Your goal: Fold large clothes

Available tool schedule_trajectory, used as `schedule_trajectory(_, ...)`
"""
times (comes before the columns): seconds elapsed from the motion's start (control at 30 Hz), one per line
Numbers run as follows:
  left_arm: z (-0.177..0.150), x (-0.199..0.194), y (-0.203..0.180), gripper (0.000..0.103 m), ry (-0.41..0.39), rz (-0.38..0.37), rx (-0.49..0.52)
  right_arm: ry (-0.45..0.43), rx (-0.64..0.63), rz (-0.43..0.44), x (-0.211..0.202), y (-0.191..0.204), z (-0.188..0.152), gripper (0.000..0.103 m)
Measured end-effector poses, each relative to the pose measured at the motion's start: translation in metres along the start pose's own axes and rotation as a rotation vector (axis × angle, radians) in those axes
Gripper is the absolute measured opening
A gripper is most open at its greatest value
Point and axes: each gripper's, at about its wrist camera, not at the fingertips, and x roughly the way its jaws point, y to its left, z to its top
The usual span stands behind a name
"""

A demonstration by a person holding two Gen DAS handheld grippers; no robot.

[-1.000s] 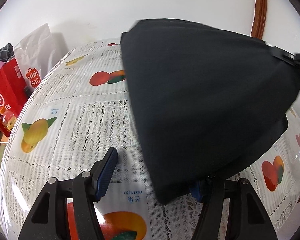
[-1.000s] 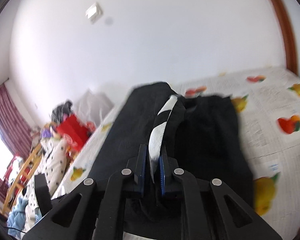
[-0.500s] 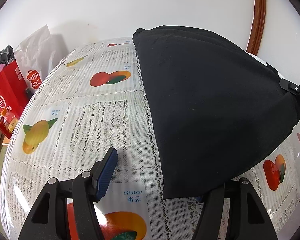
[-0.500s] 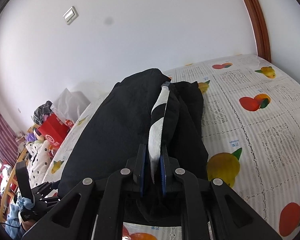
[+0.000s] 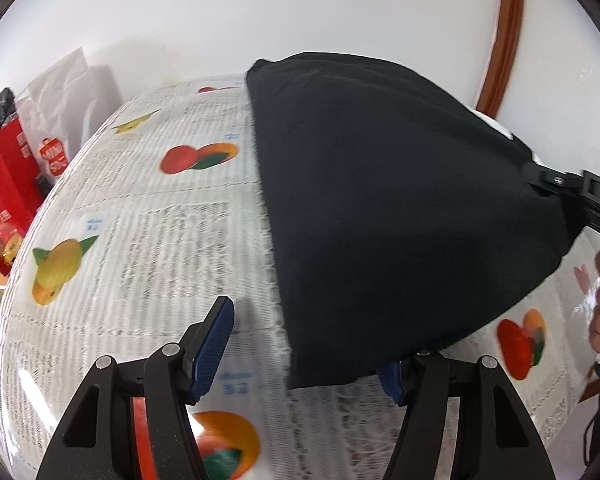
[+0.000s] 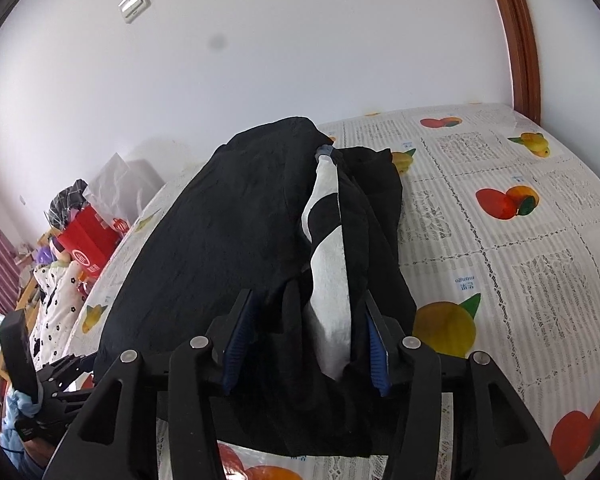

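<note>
On the tablecloth (image 5: 148,240) in the left wrist view, the black garment (image 5: 380,208) lies to the right; the left gripper (image 5: 304,352) stands wide, empty, its right finger under the near hem. In the right wrist view, the right gripper (image 6: 304,344) is opening, the garment's fold (image 6: 332,300) loose between its pads.

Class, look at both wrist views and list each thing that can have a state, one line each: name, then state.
Black garment: folded over, lying on the table, white inner panel showing.
Right tongs: opening, the garment's fold between the pads but no longer pinched.
Left tongs: open, holding nothing; the garment's corner drapes over the right finger.
Fruit-print tablecloth: spread flat over the table.
Red bag: upright beside the table.
</note>
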Motion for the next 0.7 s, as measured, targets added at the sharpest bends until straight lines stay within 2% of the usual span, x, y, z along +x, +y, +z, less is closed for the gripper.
schedule_trajectory(0.17,0.004,0.008,-0.013,0.062,0.014,0.017,0.022,0.013,0.018,-0.017,0.007,0.001,0.002,0.049)
schedule_trajectory(0.2,0.004,0.010,-0.013,0.062,0.018,0.018,0.014,0.014,0.020,-0.017,0.008,0.002,0.003,0.044)
schedule_trajectory(0.23,0.004,0.010,-0.013,0.062,0.015,0.021,0.007,0.013,0.019,-0.016,0.007,0.002,0.003,0.035)
schedule_trajectory(0.3,0.004,0.011,-0.012,0.064,0.012,0.034,-0.003,0.017,0.011,-0.005,0.007,0.004,0.005,0.028)
schedule_trajectory(0.4,0.004,0.014,-0.013,0.064,-0.001,0.070,-0.002,0.013,-0.004,-0.002,0.005,0.007,0.006,0.020)
schedule_trajectory(0.5,0.004,0.015,-0.013,0.063,-0.005,0.075,-0.010,0.000,-0.017,0.010,0.001,0.008,0.007,0.016)
schedule_trajectory(0.6,0.004,0.016,-0.012,0.063,-0.004,0.081,-0.013,-0.047,-0.015,0.057,-0.010,0.004,0.009,0.012)
schedule_trajectory(0.7,0.004,0.016,-0.010,0.062,-0.004,0.084,-0.017,-0.135,0.046,0.180,-0.029,-0.011,0.008,0.011)
